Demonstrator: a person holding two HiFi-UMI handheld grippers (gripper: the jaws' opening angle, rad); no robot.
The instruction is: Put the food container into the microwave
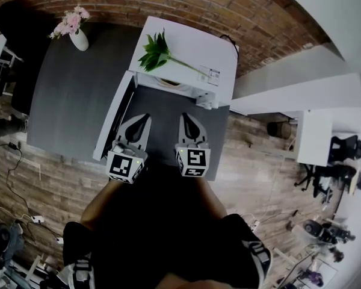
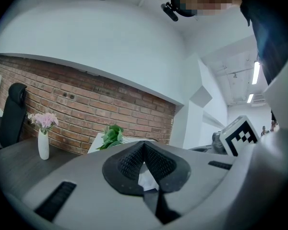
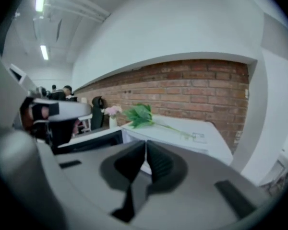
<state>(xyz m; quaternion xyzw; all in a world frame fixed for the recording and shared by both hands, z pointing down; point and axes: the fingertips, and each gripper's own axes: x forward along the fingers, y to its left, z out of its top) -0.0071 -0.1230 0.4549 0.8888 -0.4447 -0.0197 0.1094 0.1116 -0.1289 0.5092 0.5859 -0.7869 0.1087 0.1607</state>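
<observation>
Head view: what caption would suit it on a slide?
From above: a person holds the left gripper and right gripper, both shut, over a dark table before a white microwave.

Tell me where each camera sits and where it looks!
Head view: on the person's head, looking steeply down at the microwave and table; shows an arm, left gripper and right gripper.
Left gripper view: on the left gripper, looking along its shut jaws toward the wall, vase and plant; the right gripper's cube shows at right.
Right gripper view: on the right gripper, looking along its shut jaws at the microwave and plant; the left gripper shows at left.
All three show the plant.
</observation>
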